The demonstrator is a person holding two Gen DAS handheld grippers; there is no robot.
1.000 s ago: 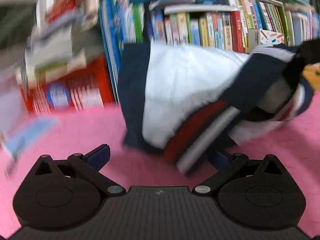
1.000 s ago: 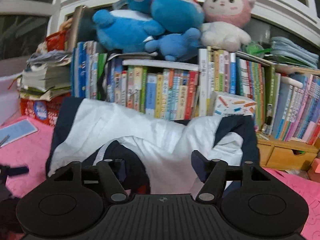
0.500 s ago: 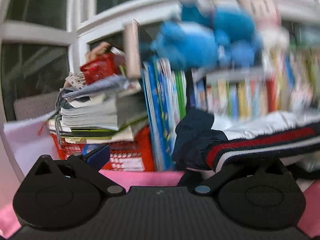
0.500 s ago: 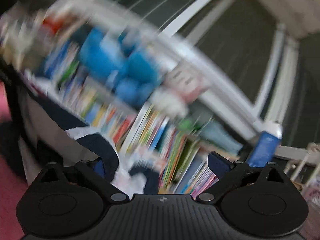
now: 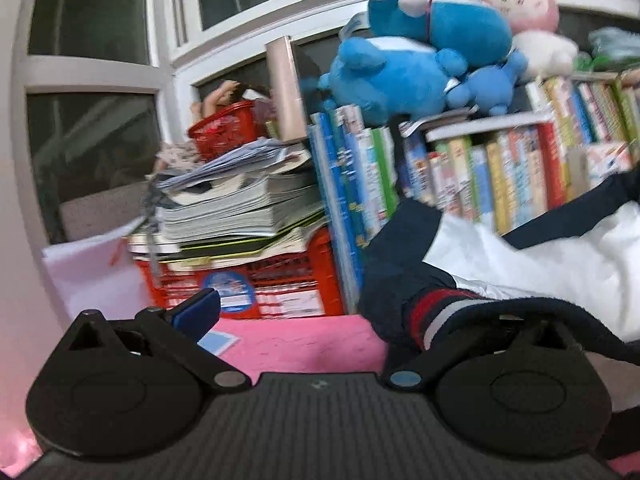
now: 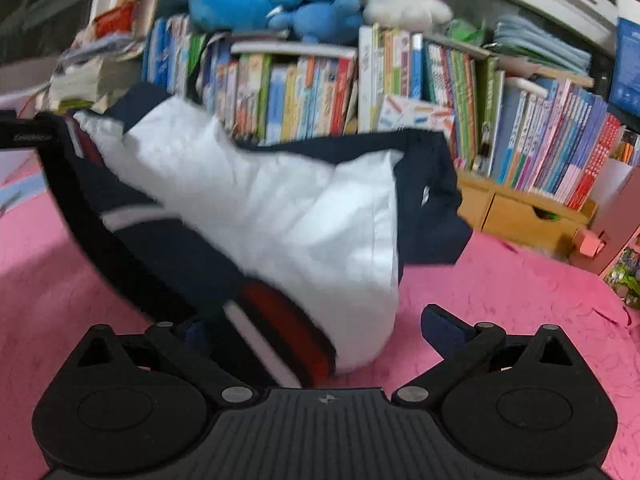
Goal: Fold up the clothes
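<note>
A white and navy jacket (image 6: 280,208) with a red and white striped hem (image 6: 276,320) lies bunched on the pink surface (image 6: 500,300), in front of the bookshelf. My right gripper (image 6: 316,330) hovers just over it. Its jaws are opening wide, and the striped hem lies between them by the left finger without either pad pressing on it. In the left wrist view the jacket (image 5: 540,264) fills the right side. Its striped cuff (image 5: 436,316) drapes over the right finger and hides it. My left gripper (image 5: 320,316) is open, its left pad (image 5: 200,308) bare.
A bookshelf (image 6: 360,88) full of books runs along the back, with blue and pink plush toys (image 5: 420,60) on top. A stack of magazines (image 5: 240,208) sits on a red crate (image 5: 280,284) at the left. A wooden drawer box (image 6: 520,216) stands at the right.
The right jaws have spread wide and let go of the jacket, which has dropped onto the pink surface. The left view has swung up and left, and the cuff now lies over its right finger.
</note>
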